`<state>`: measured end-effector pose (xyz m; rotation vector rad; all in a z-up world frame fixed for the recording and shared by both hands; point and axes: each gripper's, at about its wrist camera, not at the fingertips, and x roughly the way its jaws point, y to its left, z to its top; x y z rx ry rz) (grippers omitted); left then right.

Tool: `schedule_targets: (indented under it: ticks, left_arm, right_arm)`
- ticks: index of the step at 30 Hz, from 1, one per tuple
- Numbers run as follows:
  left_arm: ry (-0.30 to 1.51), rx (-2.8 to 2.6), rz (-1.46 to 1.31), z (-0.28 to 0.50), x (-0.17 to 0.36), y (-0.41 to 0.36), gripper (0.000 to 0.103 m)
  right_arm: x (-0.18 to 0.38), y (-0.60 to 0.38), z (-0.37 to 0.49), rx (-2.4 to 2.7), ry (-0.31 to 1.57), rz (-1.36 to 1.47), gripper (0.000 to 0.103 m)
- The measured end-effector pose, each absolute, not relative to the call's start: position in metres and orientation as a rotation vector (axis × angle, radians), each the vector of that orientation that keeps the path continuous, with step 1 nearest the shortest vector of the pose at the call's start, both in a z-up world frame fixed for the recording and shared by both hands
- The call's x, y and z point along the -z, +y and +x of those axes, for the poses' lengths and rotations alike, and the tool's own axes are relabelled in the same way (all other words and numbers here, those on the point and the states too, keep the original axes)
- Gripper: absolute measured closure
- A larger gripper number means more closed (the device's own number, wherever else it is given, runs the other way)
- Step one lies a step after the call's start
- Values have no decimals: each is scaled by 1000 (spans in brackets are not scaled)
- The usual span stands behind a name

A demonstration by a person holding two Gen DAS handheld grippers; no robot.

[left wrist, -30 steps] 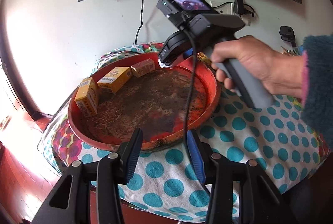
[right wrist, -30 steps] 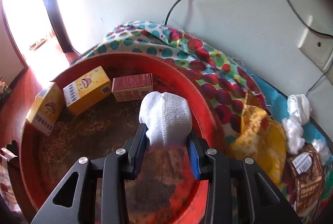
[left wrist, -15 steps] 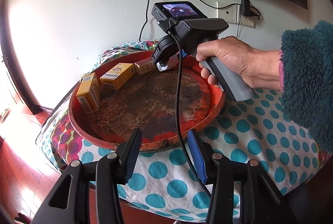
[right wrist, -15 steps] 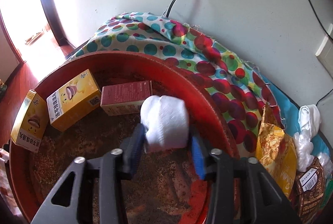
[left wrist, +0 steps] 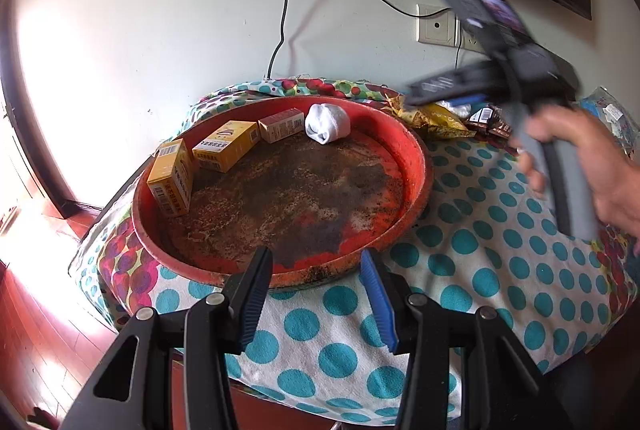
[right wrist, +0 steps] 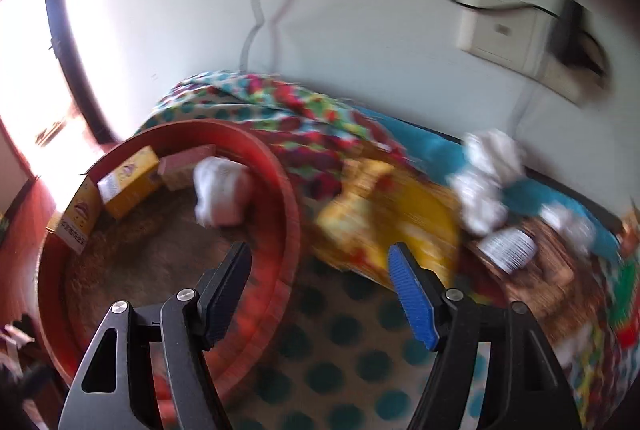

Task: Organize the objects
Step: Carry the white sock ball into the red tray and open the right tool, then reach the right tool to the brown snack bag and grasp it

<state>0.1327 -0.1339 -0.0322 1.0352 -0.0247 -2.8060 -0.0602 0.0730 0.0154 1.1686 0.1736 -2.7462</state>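
A rolled white sock (left wrist: 327, 122) (right wrist: 222, 196) lies free at the back of the round red tray (left wrist: 420, 166) (right wrist: 288, 214), beside a reddish box (left wrist: 281, 119) and two yellow boxes (left wrist: 226, 146) (left wrist: 172, 178). My right gripper (right wrist: 319, 250) has nothing between its fingers, and its jaws are opening. It hangs over the tray's right rim and the dotted cloth. In the left wrist view it is a blur (left wrist: 436, 90) to the right of the tray, held by a hand (left wrist: 600, 170). My left gripper (left wrist: 316, 258) stands open and empty at the tray's near rim.
A yellow snack bag (right wrist: 400, 222), more white socks (right wrist: 492, 166) and a brown packet (right wrist: 520, 254) lie right of the tray against the wall. A dotted cloth (left wrist: 480, 270) covers the table. A wall socket (left wrist: 436, 24) and a screen hang above.
The right gripper let go of the white sock at the back of the tray, opened, and swung away to the right. The left gripper has stayed where it was.
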Motion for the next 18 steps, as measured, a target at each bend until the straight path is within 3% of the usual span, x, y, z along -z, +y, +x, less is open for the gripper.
schedule_targets:
  ticks: [3, 13, 18]
  left_arm:
    - [-28, 2812, 1034, 133, 32, -132, 56]
    - [-56, 2827, 1006, 136, 30, -125, 56]
    - [-79, 2832, 1025, 134, 32, -121, 54]
  right_arm:
    - [-15, 110, -44, 2817, 179, 1191, 32]
    - [10, 187, -22, 2760, -319, 1282, 32]
    - [20, 178, -33, 2698, -355, 1302, 32]
